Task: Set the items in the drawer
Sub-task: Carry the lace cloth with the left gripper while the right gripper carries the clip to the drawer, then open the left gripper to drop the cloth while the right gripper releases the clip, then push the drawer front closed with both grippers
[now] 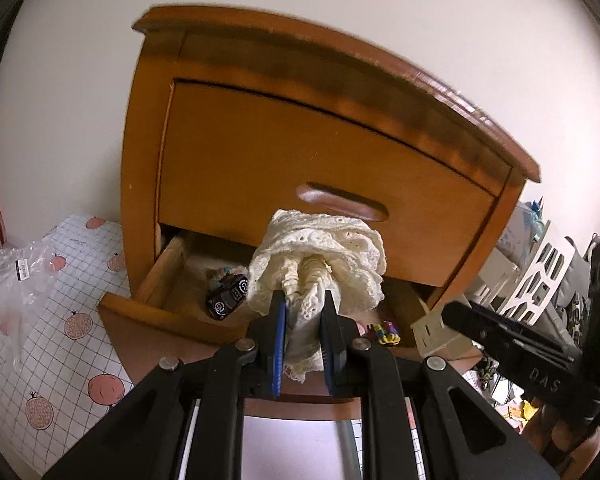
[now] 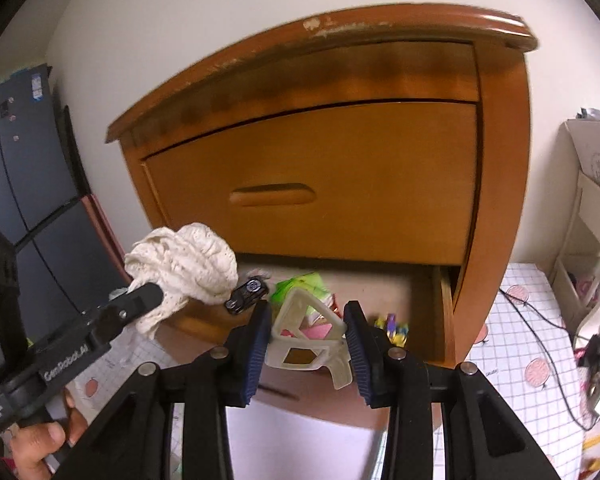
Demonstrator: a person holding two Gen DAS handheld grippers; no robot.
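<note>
Between our left claw's (image 1: 304, 312) blue pads, a bunched cream lace cloth (image 1: 316, 256) was clamped, its long axis running forward toward the cabinet (image 1: 260, 140). Our right claw (image 2: 306, 330) gripped a pale plastic frame (image 2: 308, 336), peak pointing up and away. Both hung above the open lower drawer (image 2: 446, 308), not yet released. Inside already lay a black toy car (image 1: 226, 296), green packets (image 2: 300, 286) and colourful bits (image 2: 392, 326); we judged the job partly done.
</note>
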